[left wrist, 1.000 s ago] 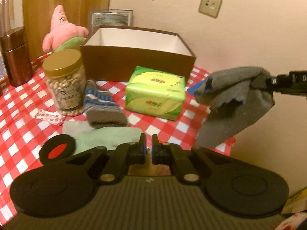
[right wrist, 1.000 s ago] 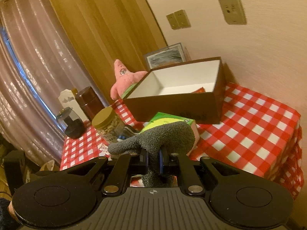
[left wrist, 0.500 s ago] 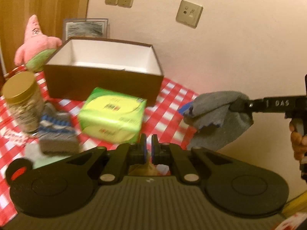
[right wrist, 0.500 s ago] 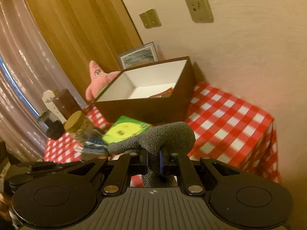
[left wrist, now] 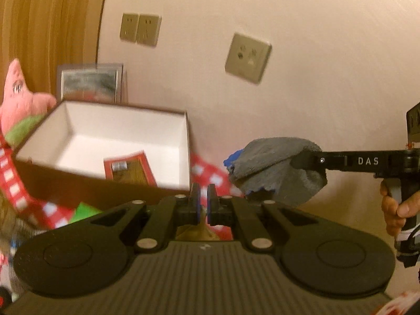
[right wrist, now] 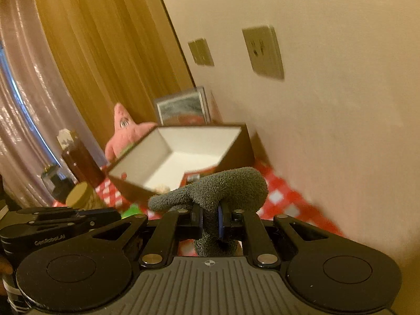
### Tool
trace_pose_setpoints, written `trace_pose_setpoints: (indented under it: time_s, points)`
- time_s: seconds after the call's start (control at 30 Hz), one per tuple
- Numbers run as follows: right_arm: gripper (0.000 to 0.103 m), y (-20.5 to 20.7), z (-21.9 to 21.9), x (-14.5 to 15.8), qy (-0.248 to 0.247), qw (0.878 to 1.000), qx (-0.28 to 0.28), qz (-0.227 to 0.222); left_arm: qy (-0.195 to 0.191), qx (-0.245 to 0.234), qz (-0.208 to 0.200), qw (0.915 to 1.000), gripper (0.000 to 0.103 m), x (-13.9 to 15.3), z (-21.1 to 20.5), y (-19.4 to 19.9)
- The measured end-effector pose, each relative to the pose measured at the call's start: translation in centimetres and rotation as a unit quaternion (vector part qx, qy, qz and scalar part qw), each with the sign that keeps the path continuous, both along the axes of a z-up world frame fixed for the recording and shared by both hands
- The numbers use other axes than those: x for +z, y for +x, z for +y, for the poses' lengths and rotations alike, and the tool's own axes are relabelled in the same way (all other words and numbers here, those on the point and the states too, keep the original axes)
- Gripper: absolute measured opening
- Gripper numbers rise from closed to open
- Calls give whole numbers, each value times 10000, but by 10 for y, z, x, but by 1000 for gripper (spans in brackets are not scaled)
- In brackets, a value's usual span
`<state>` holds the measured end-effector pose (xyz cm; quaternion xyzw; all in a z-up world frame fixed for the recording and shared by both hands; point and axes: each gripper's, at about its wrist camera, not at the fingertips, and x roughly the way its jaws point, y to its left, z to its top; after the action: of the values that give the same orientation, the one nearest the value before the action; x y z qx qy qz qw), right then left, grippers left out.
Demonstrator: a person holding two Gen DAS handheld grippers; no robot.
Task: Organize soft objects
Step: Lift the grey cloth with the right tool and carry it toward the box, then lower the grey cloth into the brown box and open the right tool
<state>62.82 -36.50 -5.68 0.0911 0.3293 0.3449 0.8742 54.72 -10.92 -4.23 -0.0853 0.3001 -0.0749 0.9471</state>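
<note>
Clamping one grey cloth [right wrist: 223,186], right tongs [right wrist: 210,220]; apparently one box [right wrist: 183,144].

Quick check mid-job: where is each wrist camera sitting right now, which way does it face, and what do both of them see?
Left wrist view: sits behind the left gripper, jaws nearly shut on nothing, facing the wall and the open brown box; the right gripper holding the grey cloth and the right hand show at right.
Right wrist view: sits behind the right gripper, clamped on the grey cloth, facing the box and curtain; the left gripper's body shows at lower left.
Shared: box, pink starfish plush, framed picture, wall sockets.
</note>
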Motion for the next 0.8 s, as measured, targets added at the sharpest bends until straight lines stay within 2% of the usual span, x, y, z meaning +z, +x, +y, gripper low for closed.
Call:
trace_pose_setpoints:
  time_s: [0.37, 0.57, 0.8]
  points:
    - [10, 82, 38, 29, 538, 9964, 536, -366, 243, 605, -361, 9972, 4, 38, 18, 78]
    - [10, 120, 68, 27, 678, 9942, 778, -296, 430, 932, -349, 9941, 4, 40, 37, 112]
    - [10, 156, 97, 17, 805, 9922, 949, -1, 509, 1250, -246, 9905, 4, 33, 59, 135]
